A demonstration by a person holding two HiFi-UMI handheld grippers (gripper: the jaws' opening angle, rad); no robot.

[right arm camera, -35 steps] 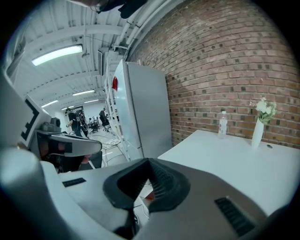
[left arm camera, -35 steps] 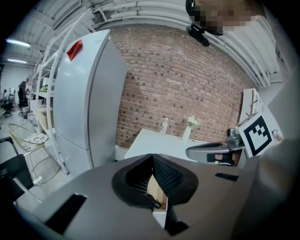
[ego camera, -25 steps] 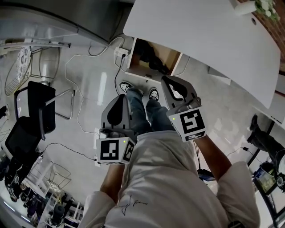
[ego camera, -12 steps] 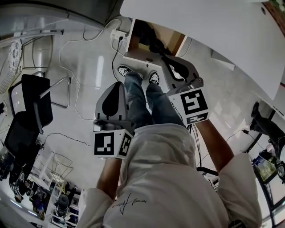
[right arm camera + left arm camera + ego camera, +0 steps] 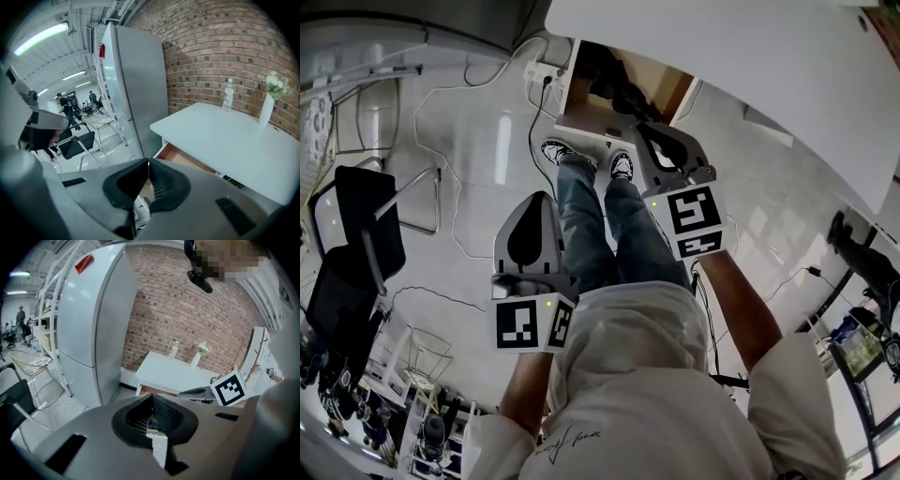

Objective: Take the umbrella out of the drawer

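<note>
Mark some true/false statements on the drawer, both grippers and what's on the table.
1. The drawer under the white table is open. True.
2. The right gripper holds the umbrella. False: its jaws are together with nothing between them, and a dark object, likely the umbrella, lies in the drawer.
3. A bottle and a vase with flowers stand on the table. True.
4. The left gripper has its jaws wide apart. False: they are together and empty.
</note>
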